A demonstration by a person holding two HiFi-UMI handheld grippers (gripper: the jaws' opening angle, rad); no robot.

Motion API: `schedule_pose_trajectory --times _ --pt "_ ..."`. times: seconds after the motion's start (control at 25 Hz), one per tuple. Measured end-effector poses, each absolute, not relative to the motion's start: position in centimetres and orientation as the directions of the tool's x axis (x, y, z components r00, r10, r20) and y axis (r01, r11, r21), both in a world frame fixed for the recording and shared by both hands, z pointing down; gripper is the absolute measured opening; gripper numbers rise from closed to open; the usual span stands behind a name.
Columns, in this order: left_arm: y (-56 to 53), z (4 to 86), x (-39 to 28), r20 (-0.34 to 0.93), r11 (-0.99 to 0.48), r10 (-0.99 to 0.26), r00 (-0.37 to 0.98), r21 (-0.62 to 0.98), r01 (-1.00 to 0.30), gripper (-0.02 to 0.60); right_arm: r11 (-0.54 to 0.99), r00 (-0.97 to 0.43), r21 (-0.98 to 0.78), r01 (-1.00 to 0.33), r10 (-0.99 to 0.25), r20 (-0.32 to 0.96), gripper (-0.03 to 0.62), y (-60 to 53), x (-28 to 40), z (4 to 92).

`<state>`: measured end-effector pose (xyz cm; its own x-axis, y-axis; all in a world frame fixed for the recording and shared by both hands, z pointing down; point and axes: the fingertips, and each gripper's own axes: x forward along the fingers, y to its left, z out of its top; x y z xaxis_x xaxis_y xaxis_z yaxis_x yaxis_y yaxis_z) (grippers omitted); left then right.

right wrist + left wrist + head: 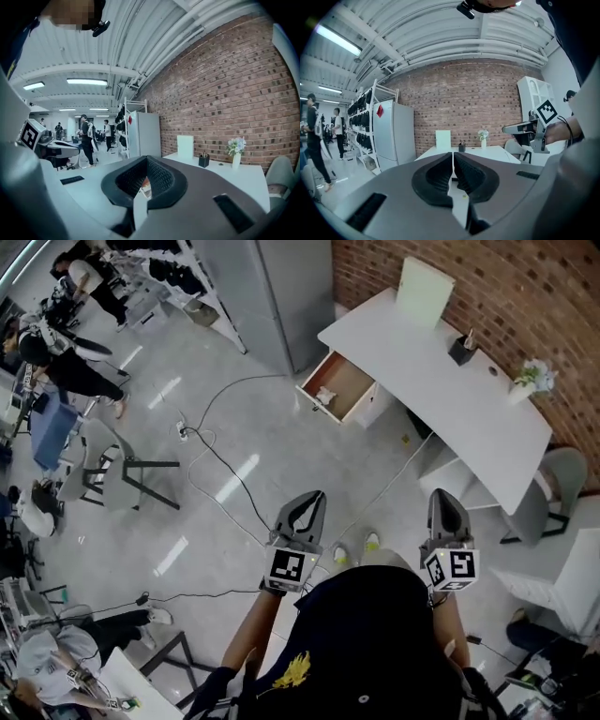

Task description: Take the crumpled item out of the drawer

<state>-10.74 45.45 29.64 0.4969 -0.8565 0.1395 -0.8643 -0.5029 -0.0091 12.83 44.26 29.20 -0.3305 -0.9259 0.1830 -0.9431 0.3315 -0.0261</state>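
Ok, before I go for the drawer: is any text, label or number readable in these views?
No words or numbers are legible.
Left marker cube, right marker cube: black-and-white square patterns, no letters.
Red sticker on the grey cabinet: too small to read.
White board: blank.

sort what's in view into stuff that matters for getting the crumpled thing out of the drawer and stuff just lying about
For the job:
- open drawer of the white desk
- crumpled item inside it
- left gripper and right gripper, both shut, empty, well short of the drawer

Just lying about:
- pen holder, flower vase, white panel
- floor cable
- grey chair
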Motion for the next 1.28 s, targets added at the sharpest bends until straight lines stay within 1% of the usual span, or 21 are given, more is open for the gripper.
schedule_pose_trajectory --times 0.16,0.24,0.4,0.44,0.52,0.68,0.88,1.12,1.28 --pt "44.2 29.7 -9.1 0.151 -0.526 -0.844 0.514 -0.051 -0.849 0.026 0.324 -0.324 -0.027 -0.946 -0.932 0.163 0.026 43.5 13.9 29.1" --pt "43.7 29.4 -8.6 0.143 -0.520 -0.849 0.509 -0.047 -0.853 0.026 0.315 -0.316 -0.034 -0.948 -0.936 0.153 0.026 43.6 14.8 28.6" --pt "42.5 28.6 -9.1 0.068 -0.474 -0.878 0.473 0.010 -0.881 0.028 0.281 -0.283 -0.036 -0.959 -0.946 0.161 0.026 44.1 16.4 29.3" --pt "42.2 28.6 -9.3 0.056 -0.465 -0.883 0.465 0.021 -0.885 0.038 0.280 -0.282 -0.036 -0.959 -0.946 0.162 0.026 44.1 16.4 29.5" --pt "41.7 29.0 -9.6 0.057 -0.464 -0.884 0.465 0.031 -0.886 0.370 0.286 -0.288 -0.040 -0.957 -0.943 0.167 0.026 44.0 16.0 30.0" --pt "40.7 30.0 -9.5 0.091 -0.468 -0.880 0.466 -0.005 -0.884 0.371 0.298 -0.303 -0.054 -0.953 -0.934 0.187 0.026 43.4 15.5 30.9" --pt "38.0 30.9 -9.6 0.123 -0.450 -0.887 0.446 -0.010 -0.893 0.370 0.331 -0.334 -0.046 -0.942 -0.922 0.197 0.026 40.6 14.8 31.3" --pt "31.1 32.6 -8.2 0.166 -0.419 -0.898 0.407 -0.043 -0.907 0.370 0.346 -0.359 -0.100 -0.933 -0.912 0.199 0.026 33.2 16.2 33.3" --pt "25.2 31.8 -7.3 0.185 -0.409 -0.900 0.395 -0.047 -0.911 0.370 0.370 -0.392 -0.139 -0.918 -0.899 0.195 0.026 26.9 16.9 33.7"
